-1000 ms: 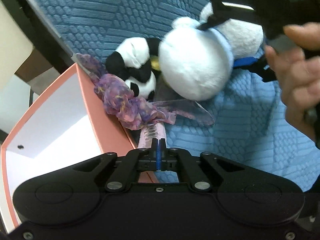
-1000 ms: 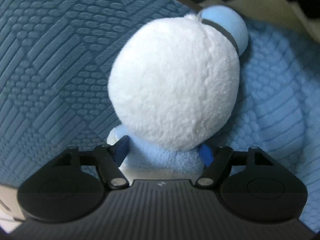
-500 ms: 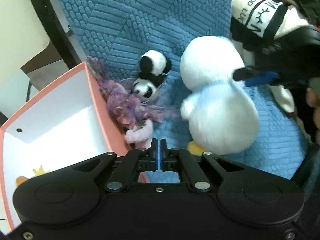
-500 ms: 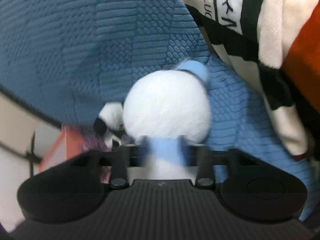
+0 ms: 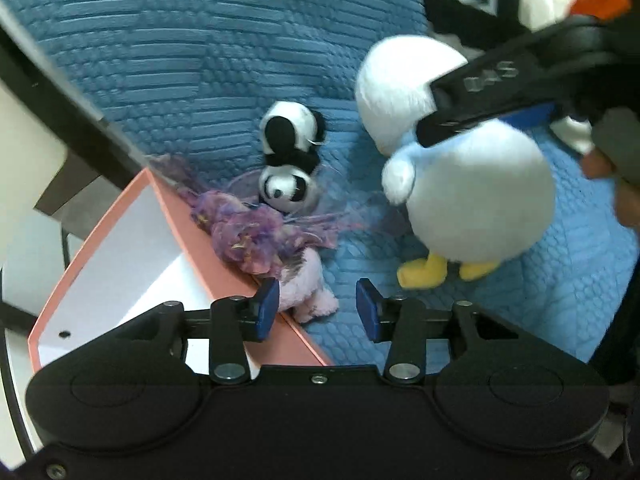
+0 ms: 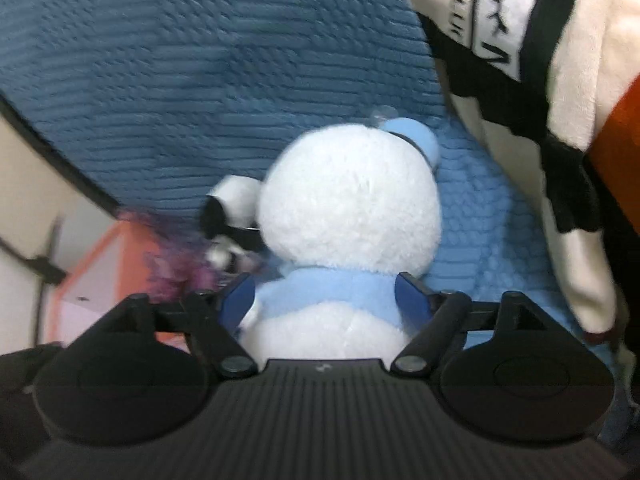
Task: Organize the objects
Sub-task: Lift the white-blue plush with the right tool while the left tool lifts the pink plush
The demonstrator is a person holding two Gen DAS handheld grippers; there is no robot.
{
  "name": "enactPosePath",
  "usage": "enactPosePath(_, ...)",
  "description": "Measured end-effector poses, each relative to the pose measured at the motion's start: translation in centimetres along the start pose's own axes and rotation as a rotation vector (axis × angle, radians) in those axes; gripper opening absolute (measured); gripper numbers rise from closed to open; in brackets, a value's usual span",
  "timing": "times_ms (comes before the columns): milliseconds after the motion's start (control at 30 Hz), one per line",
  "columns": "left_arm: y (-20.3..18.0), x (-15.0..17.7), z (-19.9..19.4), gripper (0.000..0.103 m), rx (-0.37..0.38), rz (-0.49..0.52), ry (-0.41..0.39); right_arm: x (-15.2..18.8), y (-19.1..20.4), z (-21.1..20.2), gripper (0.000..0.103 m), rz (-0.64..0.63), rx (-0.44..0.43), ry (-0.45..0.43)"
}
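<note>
My right gripper (image 6: 325, 295) clamps the white and light-blue plush toy (image 5: 472, 184) at its neck: 1 blue pad (image 6: 414, 300) presses each side of the blue collar. From the left wrist view, the toy hangs upright over the blue quilted cover (image 5: 200, 60), with its 2 yellow feet (image 5: 424, 270) near the fabric; I cannot tell whether they touch it. The toy's round white head points away from my right camera, and a small light-blue cap (image 6: 416, 138) sits on top.

My left gripper (image 5: 316, 308) stands with its 2 blue pads (image 5: 266, 308) spread apart and nothing between them. It hovers above the corner of a pink box (image 5: 224, 264) with a white interior. The box edge runs diagonally under the left pad.

A small pink plush piece (image 5: 308, 292) lies just beside the box wall, close in front of my left pads. A tuft of purple fibres (image 5: 256, 236) rests on top of it and against the box. A small panda toy (image 5: 288, 160) lies on the cover just behind the tuft, to the left of the held toy.

A large cream, black and orange plush (image 6: 560, 80) leans at the right.
</note>
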State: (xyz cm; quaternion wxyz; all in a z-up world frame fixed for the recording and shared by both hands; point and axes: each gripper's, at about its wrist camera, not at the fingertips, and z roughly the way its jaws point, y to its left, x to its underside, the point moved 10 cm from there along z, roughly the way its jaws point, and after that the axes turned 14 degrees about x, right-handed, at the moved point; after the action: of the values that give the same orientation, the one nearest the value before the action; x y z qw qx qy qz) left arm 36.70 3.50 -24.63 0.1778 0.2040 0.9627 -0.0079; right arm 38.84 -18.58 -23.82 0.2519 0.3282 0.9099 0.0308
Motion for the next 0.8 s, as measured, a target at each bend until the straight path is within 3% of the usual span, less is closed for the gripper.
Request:
enactPosePath(200, -0.2, -0.2, 1.7, 0.040, -0.030, 0.105, 0.070, 0.2, 0.0, 2.5, 0.089, 0.010, 0.064, 0.048)
enactPosePath(367, 0.2, -0.2, 3.0, 0.040, -0.065, 0.155, 0.108, 0.8, 0.4, 4.2, 0.092, 0.030, 0.029, 0.115)
enactPosePath(600, 0.9, 0.7, 4.4, 0.037, -0.035, 0.161, 0.149, 1.6, 0.7, 5.9, 0.097, 0.056, -0.024, 0.176)
enactPosePath(667, 1.1, 1.0, 4.7, 0.030, -0.048, 0.172, 0.168, 1.7, 0.6, 5.9, 0.096, 0.069, -0.038, 0.189)
enactPosePath(800, 1.9, 1.0, 5.2, 0.021, -0.073, 0.182, 0.170, 1.4, 0.6, 4.7, 0.084, 0.043, -0.047, 0.183)
